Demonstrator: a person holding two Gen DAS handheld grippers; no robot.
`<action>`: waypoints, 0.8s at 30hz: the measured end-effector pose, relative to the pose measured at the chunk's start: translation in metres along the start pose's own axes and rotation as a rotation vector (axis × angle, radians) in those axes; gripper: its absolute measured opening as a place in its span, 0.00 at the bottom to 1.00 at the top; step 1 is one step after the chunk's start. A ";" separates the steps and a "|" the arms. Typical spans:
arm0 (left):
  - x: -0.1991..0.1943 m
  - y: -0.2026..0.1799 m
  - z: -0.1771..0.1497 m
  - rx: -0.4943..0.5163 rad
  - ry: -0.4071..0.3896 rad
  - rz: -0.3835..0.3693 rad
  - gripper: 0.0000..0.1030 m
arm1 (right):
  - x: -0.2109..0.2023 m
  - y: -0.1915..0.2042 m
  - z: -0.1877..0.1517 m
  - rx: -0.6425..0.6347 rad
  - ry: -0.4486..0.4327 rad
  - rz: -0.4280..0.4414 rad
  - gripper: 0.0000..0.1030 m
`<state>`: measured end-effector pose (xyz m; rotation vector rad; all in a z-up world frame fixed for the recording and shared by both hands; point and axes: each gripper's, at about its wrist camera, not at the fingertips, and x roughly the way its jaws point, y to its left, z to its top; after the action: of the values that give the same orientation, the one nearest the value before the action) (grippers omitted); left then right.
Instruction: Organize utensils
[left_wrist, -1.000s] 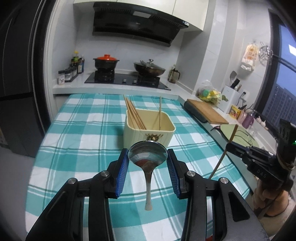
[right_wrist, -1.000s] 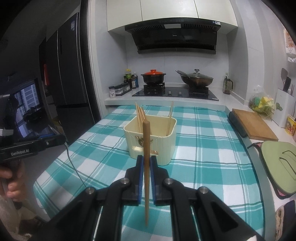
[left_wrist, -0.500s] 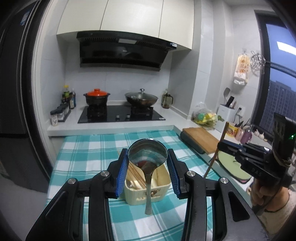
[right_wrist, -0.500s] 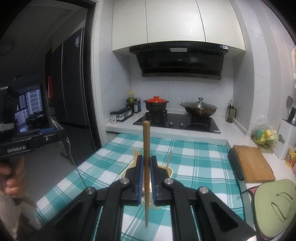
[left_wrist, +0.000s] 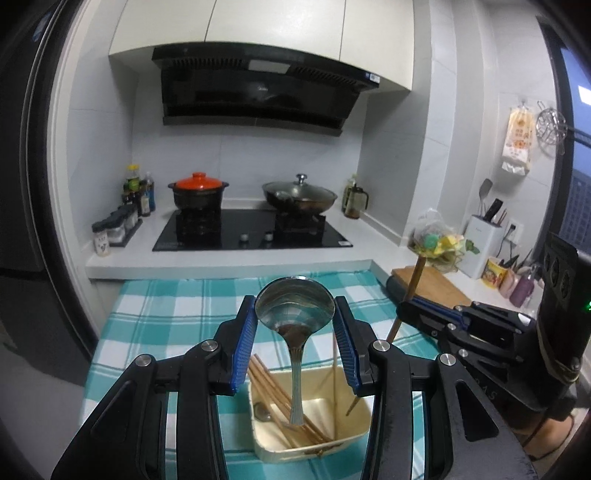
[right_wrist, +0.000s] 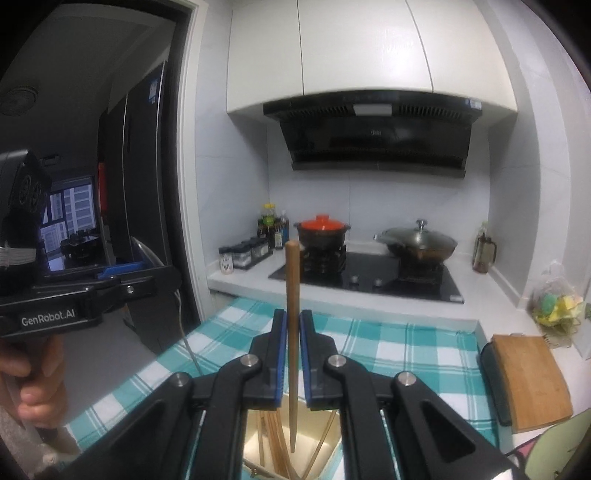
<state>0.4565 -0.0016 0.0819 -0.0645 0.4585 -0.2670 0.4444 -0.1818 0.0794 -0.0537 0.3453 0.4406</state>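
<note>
Behind your two grippers the kitchen counter carries a black hob (left_wrist: 255, 230) with an orange-lidded pot (left_wrist: 198, 192) and a lidded wok (left_wrist: 300, 195), and a teal checked tablecloth (left_wrist: 177, 317) covers the surface below you. Your left gripper (left_wrist: 294, 328) has its blue pads clamped on the bowl of a metal spoon (left_wrist: 294, 314), whose handle hangs down into the cream utensil box (left_wrist: 351, 437) standing on the cloth. Wooden chopsticks (left_wrist: 284, 402) already lean inside that box along its left side, with a small spoon (left_wrist: 263, 412) lying on its floor. Your right gripper (right_wrist: 293, 343) has its jaws pressed together on a single upright chopstick (right_wrist: 292, 295); its lower tip sits over the open box (right_wrist: 255, 448), just above the sticks inside. A wooden cutting board (right_wrist: 532, 376) lies on the counter off the cloth's right edge.
</note>
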 end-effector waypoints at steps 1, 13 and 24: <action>0.009 0.001 -0.006 -0.003 0.020 0.007 0.40 | 0.012 -0.002 -0.007 0.002 0.028 -0.001 0.07; 0.106 0.033 -0.065 -0.114 0.269 0.042 0.40 | 0.120 -0.024 -0.081 0.050 0.338 0.017 0.07; 0.091 0.049 -0.082 -0.125 0.280 0.078 0.61 | 0.139 -0.041 -0.094 0.188 0.361 0.027 0.25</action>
<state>0.5101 0.0212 -0.0361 -0.1323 0.7545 -0.1708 0.5498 -0.1734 -0.0572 0.0560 0.7415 0.4232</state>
